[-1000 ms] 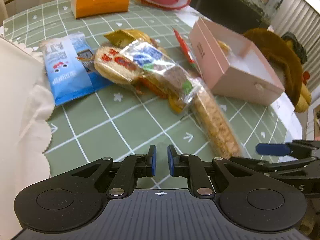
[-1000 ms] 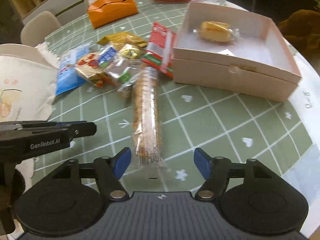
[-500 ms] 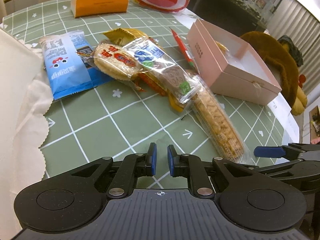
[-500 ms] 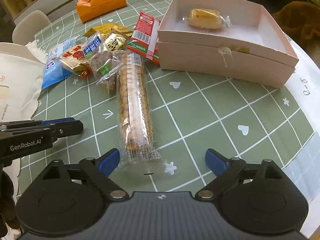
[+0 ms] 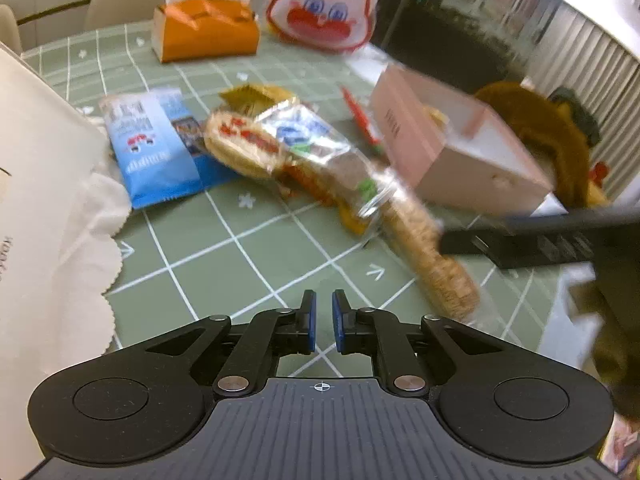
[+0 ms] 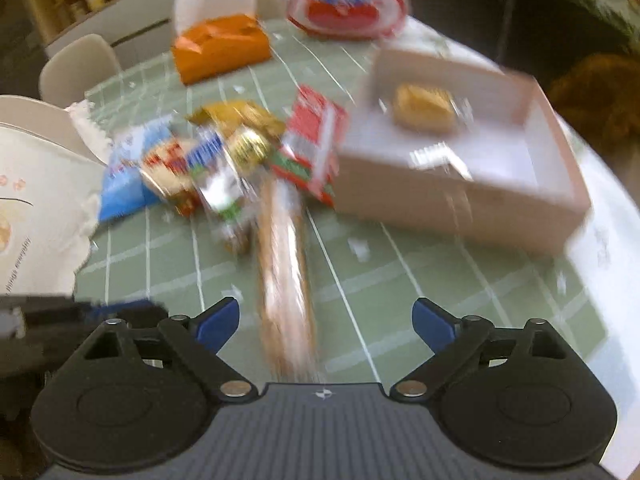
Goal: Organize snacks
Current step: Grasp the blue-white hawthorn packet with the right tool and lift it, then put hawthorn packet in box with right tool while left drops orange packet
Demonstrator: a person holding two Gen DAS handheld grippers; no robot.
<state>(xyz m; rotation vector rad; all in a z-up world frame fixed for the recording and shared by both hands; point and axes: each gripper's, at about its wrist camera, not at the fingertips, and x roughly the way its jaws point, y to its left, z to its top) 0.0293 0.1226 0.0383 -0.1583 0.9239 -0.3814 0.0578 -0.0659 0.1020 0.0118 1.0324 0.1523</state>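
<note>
the long cracker pack [image 6: 286, 276] is framed between the wide-spread fingers of the right gripper [image 6: 326, 320], ungripped. the left gripper [image 5: 324, 322] is seen nearly closed on nothing.

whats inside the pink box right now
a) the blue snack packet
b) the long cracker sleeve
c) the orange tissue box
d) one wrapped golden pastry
D: the right wrist view shows a single wrapped golden pastry lying inside the pink box, while the blue snack packet, the long cracker sleeve and the orange tissue box all lie outside it on the table.
</note>
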